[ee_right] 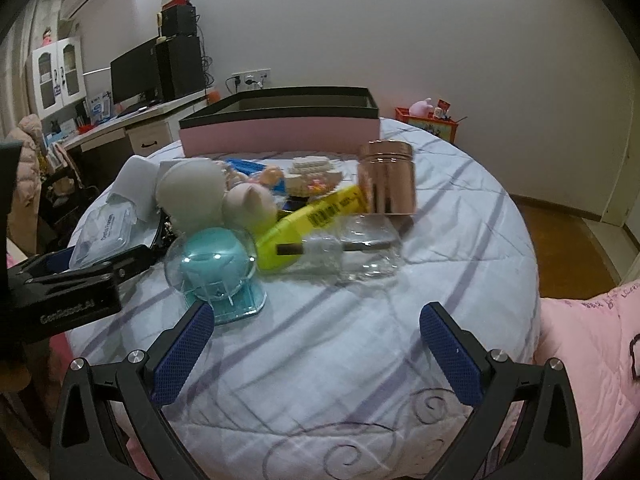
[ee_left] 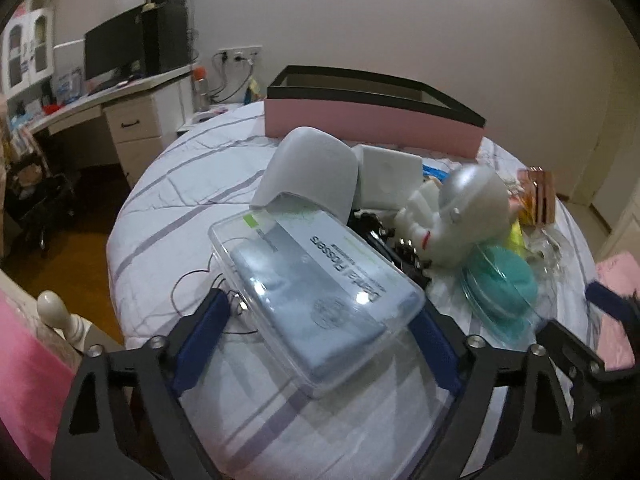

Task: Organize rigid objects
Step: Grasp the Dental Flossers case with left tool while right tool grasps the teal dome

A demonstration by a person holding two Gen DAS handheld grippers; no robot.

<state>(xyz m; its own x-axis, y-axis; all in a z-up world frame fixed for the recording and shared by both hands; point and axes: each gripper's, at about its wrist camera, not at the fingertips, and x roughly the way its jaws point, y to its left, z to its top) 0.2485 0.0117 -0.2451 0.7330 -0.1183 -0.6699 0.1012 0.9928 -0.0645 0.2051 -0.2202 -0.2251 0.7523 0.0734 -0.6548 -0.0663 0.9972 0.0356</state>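
- Clear plastic is what the nearest task thing is made of: the dental flosser case (ee_left: 316, 300) is lying flat on the bed (ee_left: 168, 216), directly ahead of the left hand-held gripper (ee_left: 320, 332) and between its two blue pads.
- Its long axis is running diagonally across the jaw line, near end toward the right pad, far end toward the white curved shell (ee_left: 308, 168).
- Left jaws are standing wide, straddling the case; whether the pads are touching it is unclear.
- Right hand-held gripper (ee_right: 316, 356) is hanging wide and empty over bare quilt, with the teal globe (ee_right: 218, 268) just beyond its left pad.
- Judging by this, the left hand is sitting nearer the case, and the pink box (ee_left: 372, 120) is waiting behind the pile.
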